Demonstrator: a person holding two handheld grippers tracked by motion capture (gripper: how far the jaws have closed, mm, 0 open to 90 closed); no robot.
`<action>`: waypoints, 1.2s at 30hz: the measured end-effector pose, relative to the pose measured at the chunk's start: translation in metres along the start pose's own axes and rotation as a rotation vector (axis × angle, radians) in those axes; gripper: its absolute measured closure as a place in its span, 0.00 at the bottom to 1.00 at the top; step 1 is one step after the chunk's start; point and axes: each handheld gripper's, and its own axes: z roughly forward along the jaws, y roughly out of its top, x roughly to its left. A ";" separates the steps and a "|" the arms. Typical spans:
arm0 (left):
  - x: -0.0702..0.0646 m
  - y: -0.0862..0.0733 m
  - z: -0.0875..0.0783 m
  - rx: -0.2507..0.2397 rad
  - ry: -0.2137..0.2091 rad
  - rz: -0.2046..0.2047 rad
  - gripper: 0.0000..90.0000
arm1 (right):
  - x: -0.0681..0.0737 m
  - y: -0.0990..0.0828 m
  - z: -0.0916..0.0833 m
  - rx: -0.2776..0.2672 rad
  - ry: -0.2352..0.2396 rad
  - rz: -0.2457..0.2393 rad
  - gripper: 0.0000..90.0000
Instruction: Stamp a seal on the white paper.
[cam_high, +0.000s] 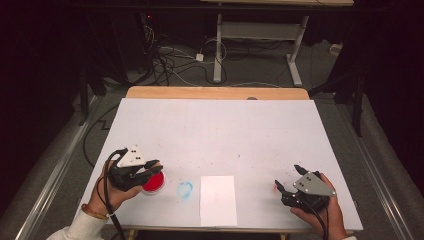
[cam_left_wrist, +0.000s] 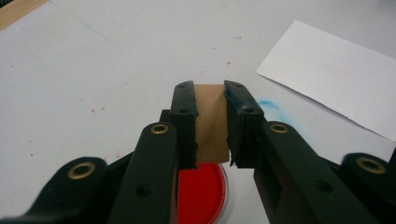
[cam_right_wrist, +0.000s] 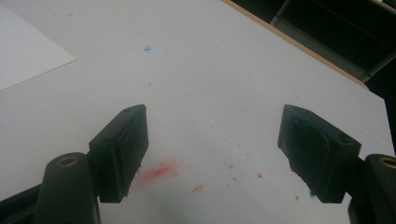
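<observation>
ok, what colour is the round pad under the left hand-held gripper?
Red. The round pad shows best in the left gripper view, just below the clamped wooden block.

Left hand-held gripper (cam_left_wrist: 210, 123) clamped, right (cam_right_wrist: 212, 154) agape

Wooden block (cam_left_wrist: 211, 122): plain tan, flat-faced, rectangular, upright, pinched betw. jaws of left gripper (cam_left_wrist: 210, 93), held just above red ink pad. Red ink pad (cam_high: 153, 182): round, shallow, bright red w/ pale rim, lid off, flat on table, near-left corner.
</observation>
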 end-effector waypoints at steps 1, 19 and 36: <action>-0.001 0.001 0.001 0.001 -0.003 0.007 0.82 | 0.000 0.000 0.000 0.001 -0.003 0.003 0.28; -0.022 0.028 0.017 -0.015 -0.064 0.081 0.82 | -0.001 0.000 -0.001 0.000 -0.010 0.001 0.27; -0.045 0.052 0.037 -0.001 -0.124 0.174 0.82 | 0.000 -0.001 -0.001 0.001 -0.010 -0.002 0.27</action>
